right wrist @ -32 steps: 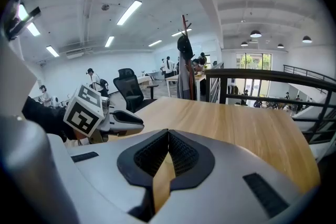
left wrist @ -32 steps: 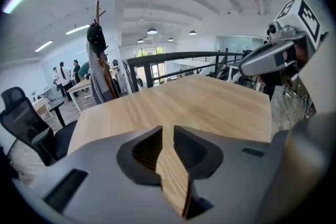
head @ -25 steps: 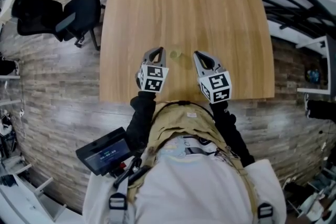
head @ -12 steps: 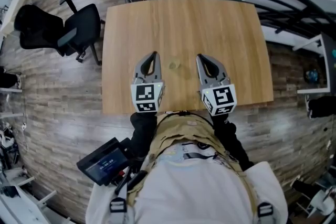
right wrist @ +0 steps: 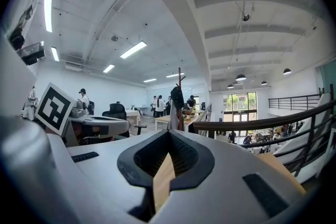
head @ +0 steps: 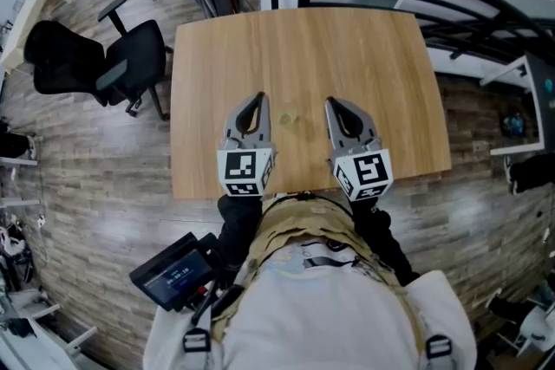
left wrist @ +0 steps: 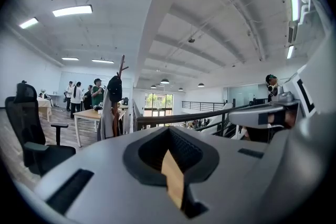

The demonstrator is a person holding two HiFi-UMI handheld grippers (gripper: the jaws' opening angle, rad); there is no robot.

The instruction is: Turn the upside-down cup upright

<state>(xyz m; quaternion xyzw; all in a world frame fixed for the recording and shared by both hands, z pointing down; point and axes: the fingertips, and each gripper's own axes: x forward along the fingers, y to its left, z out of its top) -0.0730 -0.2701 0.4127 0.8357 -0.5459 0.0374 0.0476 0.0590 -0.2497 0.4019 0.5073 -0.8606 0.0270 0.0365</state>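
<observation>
- A small, pale, see-through cup (head: 290, 118) sits on the light wooden counter (head: 373, 56) near its front edge. It lies in the gap between the two grippers and touches neither. It is too faint to tell which way up it stands.
- The grey left gripper (head: 257, 99) hangs just left of the cup, jaws pressed together with nothing between them.
- The grey right gripper (head: 331, 103) hangs just right of it, jaws likewise closed and empty.
- Both point forward side by side and about level, marker cubes toward the person, on dark-sleeved forearms.
- A black office chair (head: 95, 56) stands left of the counter on the plank floor (head: 104, 160).
</observation>
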